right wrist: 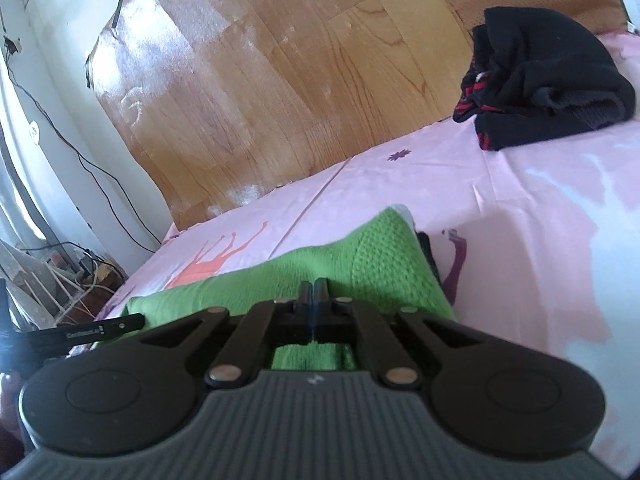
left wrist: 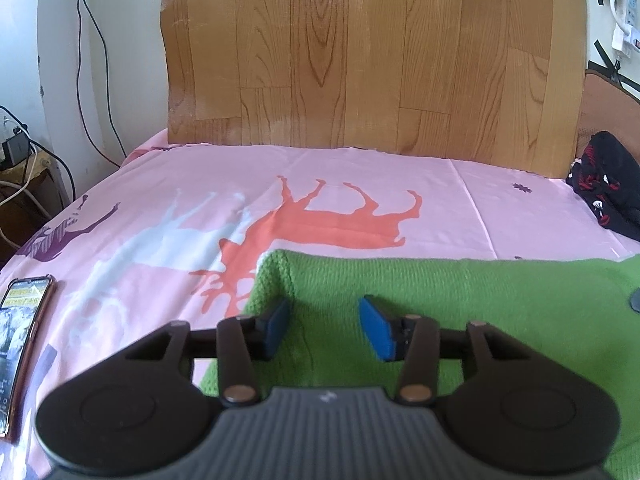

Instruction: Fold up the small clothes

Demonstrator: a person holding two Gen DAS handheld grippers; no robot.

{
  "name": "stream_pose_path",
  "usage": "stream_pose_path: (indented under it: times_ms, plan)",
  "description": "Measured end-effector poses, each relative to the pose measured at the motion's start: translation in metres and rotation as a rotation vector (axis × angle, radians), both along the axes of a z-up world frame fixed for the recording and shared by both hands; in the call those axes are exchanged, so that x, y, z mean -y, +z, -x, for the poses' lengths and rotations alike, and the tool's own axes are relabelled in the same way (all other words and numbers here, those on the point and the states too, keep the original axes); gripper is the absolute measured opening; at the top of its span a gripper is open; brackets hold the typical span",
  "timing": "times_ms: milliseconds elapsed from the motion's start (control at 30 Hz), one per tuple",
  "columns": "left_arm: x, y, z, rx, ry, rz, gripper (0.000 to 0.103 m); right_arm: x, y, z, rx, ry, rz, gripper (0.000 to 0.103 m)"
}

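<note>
A green knitted garment (left wrist: 460, 300) lies on the pink bed sheet (left wrist: 320, 168). My left gripper (left wrist: 325, 326) is open, its blue pads (left wrist: 376, 330) resting over the garment's left part near a raised fold. In the right wrist view the same green garment (right wrist: 360, 264) lies under my right gripper (right wrist: 315, 292), whose jaws are closed together over the cloth; whether cloth is pinched between them is hidden.
A black and red garment (left wrist: 604, 184) lies bunched at the far right of the bed, also in the right wrist view (right wrist: 544, 80). A phone (left wrist: 20, 340) lies at the bed's left edge. A wood-pattern board (left wrist: 360, 52) stands behind the bed. Cables hang on the left wall.
</note>
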State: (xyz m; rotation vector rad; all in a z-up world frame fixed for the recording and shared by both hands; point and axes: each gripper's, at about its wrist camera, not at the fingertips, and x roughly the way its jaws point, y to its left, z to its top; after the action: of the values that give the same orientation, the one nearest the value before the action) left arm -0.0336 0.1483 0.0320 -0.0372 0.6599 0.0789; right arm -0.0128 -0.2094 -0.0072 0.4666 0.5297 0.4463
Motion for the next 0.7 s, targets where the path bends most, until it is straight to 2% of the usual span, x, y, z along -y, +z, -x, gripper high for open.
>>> stream_pose_path:
  times_ms: [67, 167, 233, 333, 500, 600, 700]
  plan:
    - [0.0, 0.0, 0.0, 0.001, -0.001, -0.001, 0.043, 0.005, 0.0, 0.008, 0.002, 0.011, -0.029, 0.007]
    - [-0.001, -0.001, 0.001, 0.001, -0.006, -0.003, 0.043, 0.021, 0.005, 0.022, -0.015, 0.036, -0.097, 0.025]
    - [-0.001, -0.001, 0.0, 0.003, -0.005, -0.004, 0.043, 0.038, 0.01, 0.034, -0.007, 0.027, -0.163, 0.05]
    - [0.0, -0.001, 0.0, 0.004, -0.004, -0.007, 0.044, 0.066, 0.016, 0.047, -0.005, -0.045, -0.184, 0.051]
    - [0.001, -0.001, 0.001, 0.004, -0.003, -0.014, 0.044, 0.099, 0.009, 0.058, -0.091, -0.123, -0.234, 0.056]
    - [0.002, -0.001, 0.0, 0.004, 0.0, -0.022, 0.045, 0.099, 0.001, 0.058, -0.146, -0.105, -0.255, 0.059]
    - [0.004, -0.002, 0.001, 0.01, 0.005, -0.038, 0.046, 0.086, -0.005, 0.053, -0.188, -0.038, -0.238, 0.066]
